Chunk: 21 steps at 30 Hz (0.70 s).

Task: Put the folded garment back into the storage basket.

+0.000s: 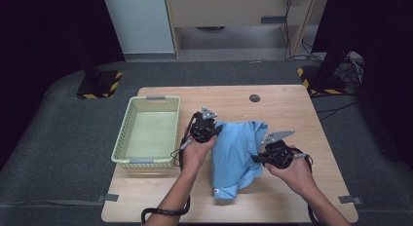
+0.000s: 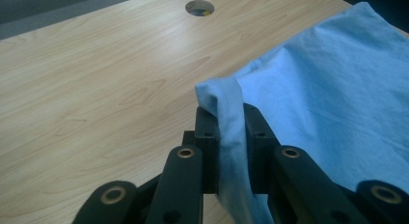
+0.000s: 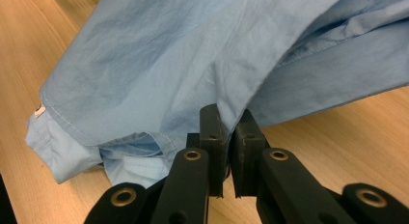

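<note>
A light blue shirt (image 1: pixel 236 150) lies partly folded in the middle of the wooden table (image 1: pixel 287 109), its collar end near the front edge. My left gripper (image 1: pixel 210 131) is shut on the shirt's far left edge; in the left gripper view a fold of blue cloth (image 2: pixel 230 122) is pinched between the black jaws of the left gripper (image 2: pixel 230 132). My right gripper (image 1: pixel 258 159) is shut on the shirt's right edge, and the right gripper view has cloth (image 3: pixel 193 74) clamped between the jaws of the right gripper (image 3: pixel 230 122). Both pinched edges are lifted off the table.
A pale yellow-green plastic basket (image 1: pixel 122 143) stands at the table's left side, close beside my left hand. A round cable hole (image 1: pixel 254 98) sits near the far edge of the table. Dark stands with striped bases are on the floor beyond the table.
</note>
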Motion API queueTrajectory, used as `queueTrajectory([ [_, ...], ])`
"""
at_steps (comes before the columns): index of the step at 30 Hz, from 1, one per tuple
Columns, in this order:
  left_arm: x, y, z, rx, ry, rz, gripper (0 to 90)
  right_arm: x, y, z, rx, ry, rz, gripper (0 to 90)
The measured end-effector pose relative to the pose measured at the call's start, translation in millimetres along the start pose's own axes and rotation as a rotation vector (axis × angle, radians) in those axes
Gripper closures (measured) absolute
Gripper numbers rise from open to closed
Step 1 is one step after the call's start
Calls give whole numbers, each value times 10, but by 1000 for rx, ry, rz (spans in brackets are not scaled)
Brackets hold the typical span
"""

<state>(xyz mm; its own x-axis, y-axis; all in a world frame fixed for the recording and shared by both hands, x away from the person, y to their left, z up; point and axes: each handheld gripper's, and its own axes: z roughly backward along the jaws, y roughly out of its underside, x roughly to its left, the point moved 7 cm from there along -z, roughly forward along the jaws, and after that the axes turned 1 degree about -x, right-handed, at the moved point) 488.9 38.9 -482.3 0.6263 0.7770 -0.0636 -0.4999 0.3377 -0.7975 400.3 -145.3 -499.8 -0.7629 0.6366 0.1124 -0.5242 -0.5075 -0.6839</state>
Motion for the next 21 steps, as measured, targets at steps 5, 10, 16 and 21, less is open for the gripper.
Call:
queueTrajectory([
  [5, 70, -61, 115, -1, -7, -5, 803, 18, -106, 26, -15, -7, 14, 857],
  [10, 168, -130, 227, -4, -14, -5, 804, 35, -246, 38, -37, -8, 22, 857],
  [16, 250, -206, 339, -22, -21, 6, 806, 85, -390, 65, -49, -10, 42, 857],
  [21, 306, -246, 430, -29, -27, 5, 806, 129, -519, 92, -60, -10, 64, 857],
])
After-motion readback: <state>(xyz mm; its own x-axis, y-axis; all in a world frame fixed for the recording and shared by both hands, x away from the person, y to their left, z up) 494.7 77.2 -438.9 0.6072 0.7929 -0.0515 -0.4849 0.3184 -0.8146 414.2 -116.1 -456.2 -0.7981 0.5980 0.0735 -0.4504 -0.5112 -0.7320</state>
